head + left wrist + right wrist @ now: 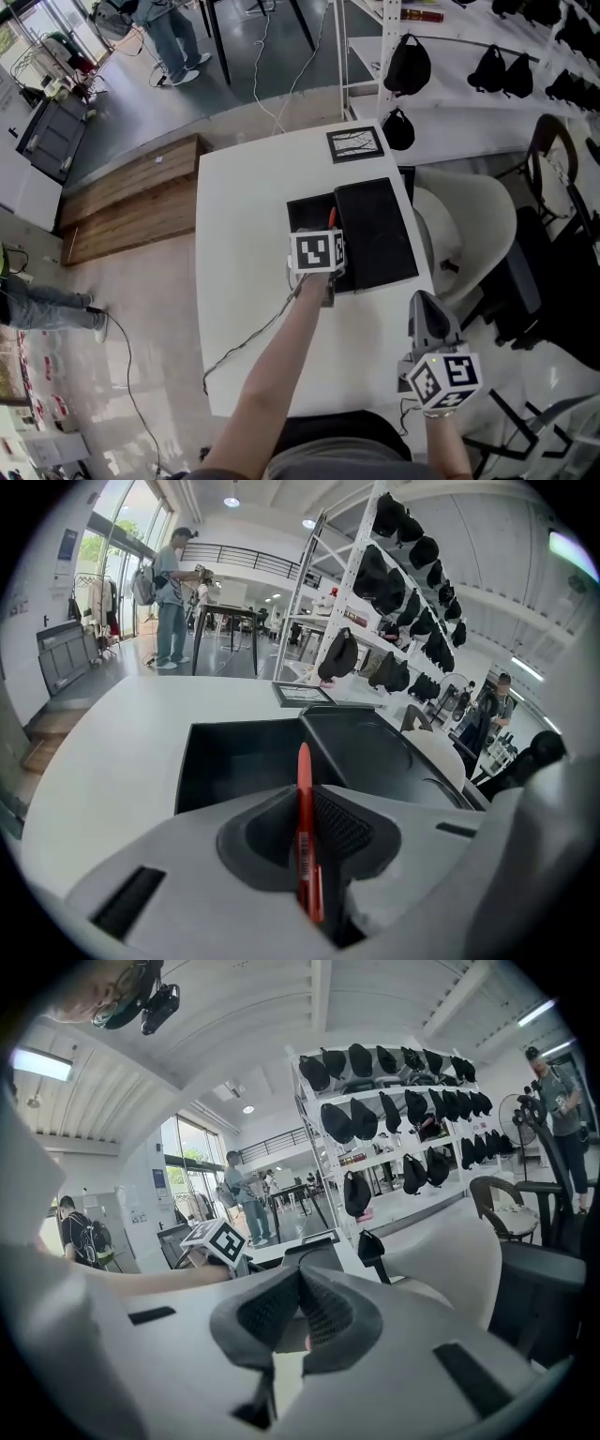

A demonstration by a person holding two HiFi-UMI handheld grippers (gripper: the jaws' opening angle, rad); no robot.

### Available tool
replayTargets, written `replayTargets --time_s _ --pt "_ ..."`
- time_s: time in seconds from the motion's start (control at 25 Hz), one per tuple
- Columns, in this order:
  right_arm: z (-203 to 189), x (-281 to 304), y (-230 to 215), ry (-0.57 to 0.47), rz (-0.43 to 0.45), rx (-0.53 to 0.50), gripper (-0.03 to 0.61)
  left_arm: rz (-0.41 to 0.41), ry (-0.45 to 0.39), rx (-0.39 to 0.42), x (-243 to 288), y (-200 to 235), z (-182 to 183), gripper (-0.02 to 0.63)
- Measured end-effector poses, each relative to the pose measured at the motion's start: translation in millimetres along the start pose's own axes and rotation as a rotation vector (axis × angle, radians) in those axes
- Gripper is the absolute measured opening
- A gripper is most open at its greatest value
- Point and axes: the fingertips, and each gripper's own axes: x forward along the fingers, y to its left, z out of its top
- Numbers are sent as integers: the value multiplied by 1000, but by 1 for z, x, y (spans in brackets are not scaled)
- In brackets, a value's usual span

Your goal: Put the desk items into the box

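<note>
We clamp the red pen (pixel 305 855) in left gripper (pixel 302 797) above open black box (pixel 234 761) to drop it in; right gripper (pixel 300 1285) pinched together, empty, well clear of box.

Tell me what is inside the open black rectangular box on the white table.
The visible part of the black rectangular box looks empty: only dark floor and walls. Its near end is covered by the left gripper, which holds a red pen above it.

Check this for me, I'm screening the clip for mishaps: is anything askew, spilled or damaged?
Nothing stands out. The left gripper holds the red pen straight between its jaws, over the open black box on the white table.
</note>
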Motion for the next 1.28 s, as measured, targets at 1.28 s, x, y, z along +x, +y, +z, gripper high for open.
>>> replayTargets --time_s 1.28 --pt "-9 2 -11 35 -25 16 3 32 108 81 25 4 -21 54"
